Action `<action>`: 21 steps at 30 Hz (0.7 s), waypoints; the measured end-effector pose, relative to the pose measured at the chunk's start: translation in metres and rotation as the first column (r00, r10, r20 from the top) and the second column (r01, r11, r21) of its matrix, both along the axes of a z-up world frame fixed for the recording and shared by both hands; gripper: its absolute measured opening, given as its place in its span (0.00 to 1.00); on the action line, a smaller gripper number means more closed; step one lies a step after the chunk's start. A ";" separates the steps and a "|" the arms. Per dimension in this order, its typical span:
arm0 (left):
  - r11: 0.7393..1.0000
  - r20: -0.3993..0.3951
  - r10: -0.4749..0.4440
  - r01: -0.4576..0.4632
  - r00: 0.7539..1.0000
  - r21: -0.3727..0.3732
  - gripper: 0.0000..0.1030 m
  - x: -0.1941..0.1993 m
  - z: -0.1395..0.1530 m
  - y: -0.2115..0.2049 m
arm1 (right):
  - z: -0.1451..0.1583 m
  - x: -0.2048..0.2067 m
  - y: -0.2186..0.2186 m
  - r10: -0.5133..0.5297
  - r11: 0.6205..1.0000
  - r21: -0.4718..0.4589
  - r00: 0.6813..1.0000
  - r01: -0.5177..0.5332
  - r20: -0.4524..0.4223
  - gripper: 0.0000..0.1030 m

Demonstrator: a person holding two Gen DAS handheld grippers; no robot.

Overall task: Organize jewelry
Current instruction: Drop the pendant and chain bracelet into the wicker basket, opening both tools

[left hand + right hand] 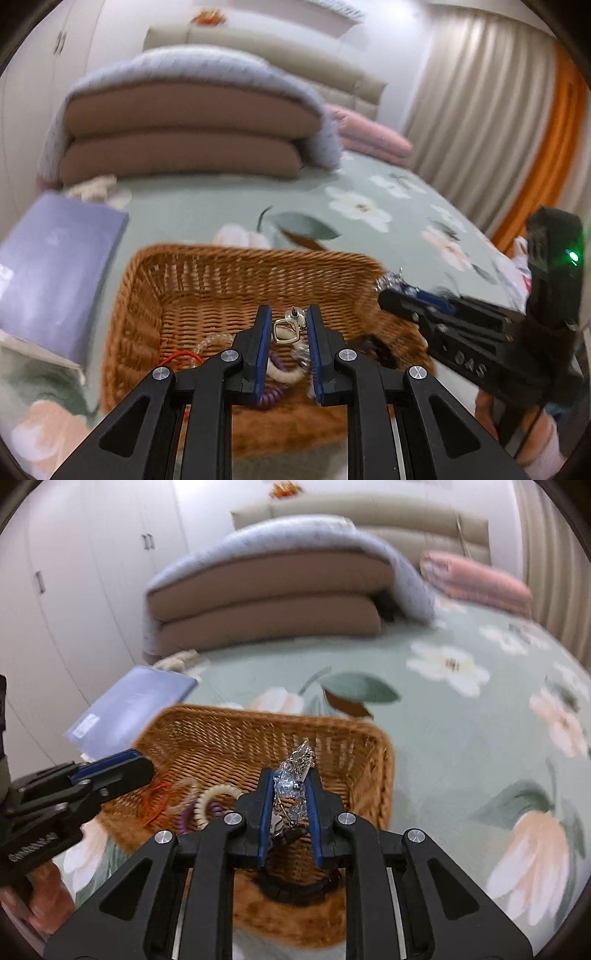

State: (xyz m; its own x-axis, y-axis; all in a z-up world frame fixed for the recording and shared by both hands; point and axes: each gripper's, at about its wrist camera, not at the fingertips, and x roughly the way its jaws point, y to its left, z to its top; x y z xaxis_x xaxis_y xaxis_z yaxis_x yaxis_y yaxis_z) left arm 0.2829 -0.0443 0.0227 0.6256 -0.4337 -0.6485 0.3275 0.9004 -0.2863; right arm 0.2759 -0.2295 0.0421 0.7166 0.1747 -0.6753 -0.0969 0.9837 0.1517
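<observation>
A wicker basket [192, 273] [221, 734] sits on the floral bedspread. It holds a red cord [155, 797], a clear bead bracelet [184, 794], a cream ring [210, 797] and a purple coil tie [271, 397]. My left gripper [286, 325] is over the basket, shut on a gold square earring [284, 330]. My right gripper [291, 786] is over the basket's right half, shut on a sparkly crystal piece [295, 768]. It also shows in the left wrist view [391, 286]; the left gripper shows in the right wrist view [122, 764].
A lavender box [55, 266] [129, 709] lies left of the basket. Folded brown cushions under a grey blanket [184, 122] and a pink pillow [369, 133] lie further back. Curtains [480, 110] hang at the right; wardrobe doors [74, 572] at the left.
</observation>
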 end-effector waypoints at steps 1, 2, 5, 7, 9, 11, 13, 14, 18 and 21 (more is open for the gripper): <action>1.000 -0.014 0.005 -0.005 1.000 0.002 0.19 0.005 -0.006 -0.001 | -0.007 0.009 0.000 0.000 1.000 0.004 1.000 0.000 -0.023 0.16; 1.000 -0.032 0.013 -0.012 0.999 0.008 0.19 0.012 -0.012 -0.003 | -0.013 0.016 0.001 -0.006 1.000 0.001 0.999 0.006 -0.040 0.16; 1.000 -0.061 0.021 -0.020 0.998 0.020 0.19 0.024 -0.026 -0.007 | -0.028 0.027 0.005 -0.007 1.000 -0.006 0.997 0.007 -0.070 0.16; 0.999 -0.073 0.027 -0.025 0.997 0.025 0.19 0.029 -0.031 -0.010 | -0.036 0.031 0.006 -0.004 1.000 -0.007 0.996 0.003 -0.089 0.16; 0.999 -0.083 0.027 -0.025 0.996 0.026 0.19 0.030 -0.034 -0.011 | -0.040 0.033 0.007 -0.004 1.000 -0.009 0.995 0.003 -0.099 0.16; 0.999 -0.091 0.031 -0.029 0.995 0.022 0.19 0.032 -0.037 -0.011 | -0.041 0.032 0.006 0.005 1.000 0.007 0.995 -0.004 -0.097 0.16; 1.000 -0.105 0.022 -0.021 0.994 0.012 0.24 0.034 -0.039 -0.009 | -0.040 0.032 0.005 0.018 0.999 0.031 0.995 -0.015 -0.096 0.16; 1.000 -0.108 0.010 -0.010 0.994 0.001 0.29 0.034 -0.039 -0.008 | -0.040 0.031 0.003 0.020 0.999 0.041 0.995 -0.016 -0.095 0.16; 1.000 -0.047 -0.004 0.003 0.999 -0.022 0.56 0.015 -0.024 0.000 | -0.029 0.012 -0.004 0.027 0.997 0.079 0.997 -0.021 -0.074 0.16; 0.999 -0.027 -0.018 0.017 0.999 -0.051 0.56 0.002 -0.010 0.006 | -0.019 -0.009 -0.005 0.036 0.996 0.085 0.998 -0.032 -0.045 0.17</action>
